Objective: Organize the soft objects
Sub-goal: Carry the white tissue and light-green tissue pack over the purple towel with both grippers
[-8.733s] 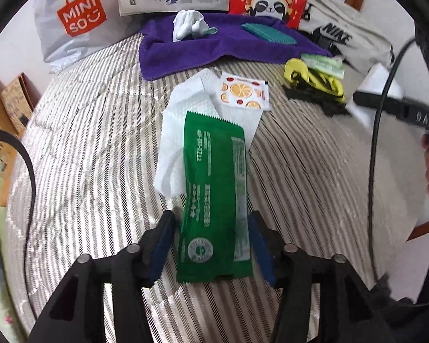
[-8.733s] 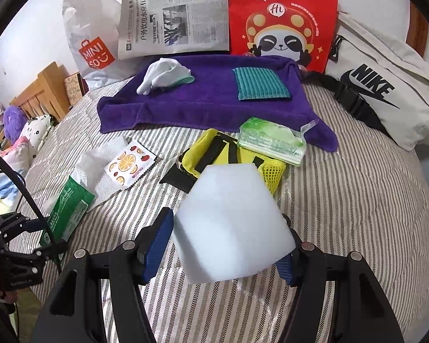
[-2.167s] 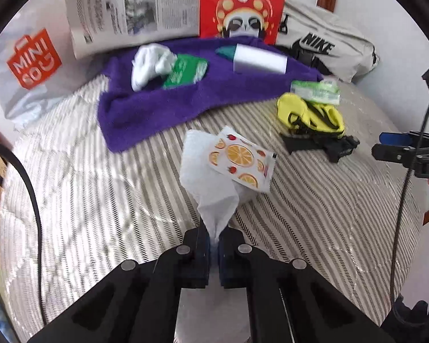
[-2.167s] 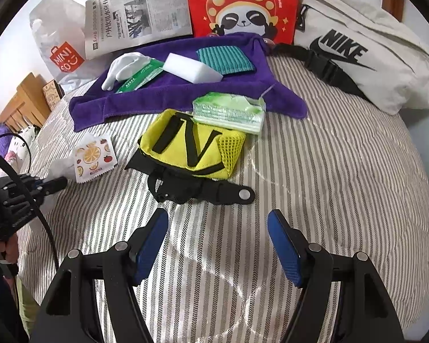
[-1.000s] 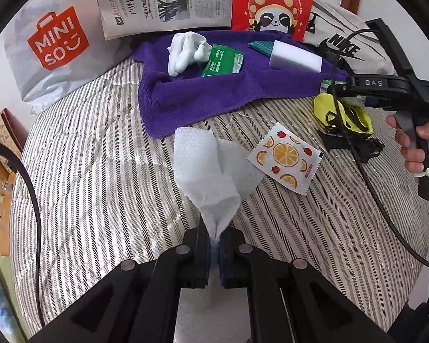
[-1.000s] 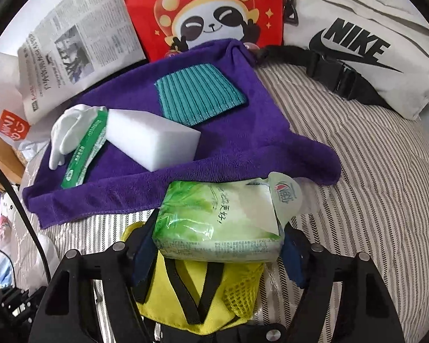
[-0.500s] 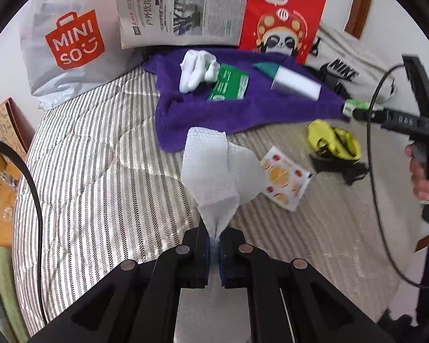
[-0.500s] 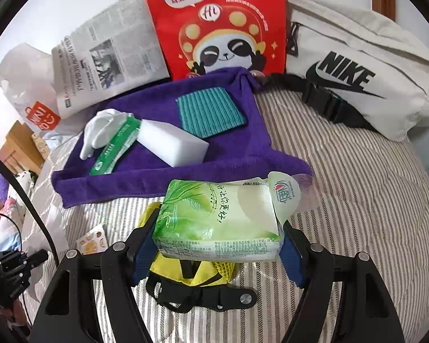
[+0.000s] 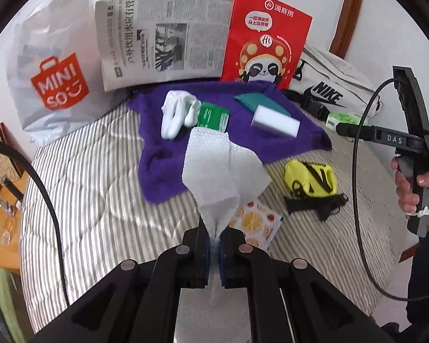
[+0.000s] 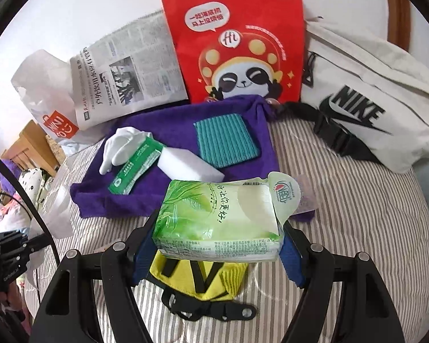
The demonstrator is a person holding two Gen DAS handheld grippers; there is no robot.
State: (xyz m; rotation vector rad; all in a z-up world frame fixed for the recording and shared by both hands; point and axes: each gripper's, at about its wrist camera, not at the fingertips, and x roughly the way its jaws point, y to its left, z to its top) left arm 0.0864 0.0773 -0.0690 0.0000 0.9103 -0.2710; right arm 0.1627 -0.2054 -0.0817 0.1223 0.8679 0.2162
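Note:
My left gripper (image 9: 213,238) is shut on a white paper towel (image 9: 218,171) and holds it above the striped bed. My right gripper (image 10: 214,243) is shut on a green tissue pack (image 10: 217,217), held above the yellow pouch (image 10: 197,277). The purple towel (image 9: 168,160) lies at the back and bears a white glove (image 9: 174,114), a green wipes packet (image 9: 213,115), a white sponge (image 9: 274,121) and a teal cloth (image 10: 224,140). The same towel (image 10: 157,131) shows in the right wrist view. A fruit-print packet (image 9: 256,223) lies on the bed just past my left gripper.
A Miniso bag (image 9: 51,65), a newspaper (image 9: 163,43), a red panda bag (image 9: 264,34) and a white Nike bag (image 10: 366,100) stand along the back. The yellow pouch (image 9: 310,178) lies right of the fruit packet. Wooden furniture (image 9: 0,185) sits off the bed's left edge.
My right gripper has closed on the tissue pack and lifted it off the yellow pouch toward the purple towel. My left gripper has raised the paper towel off the fruit packet and moved toward the towel.

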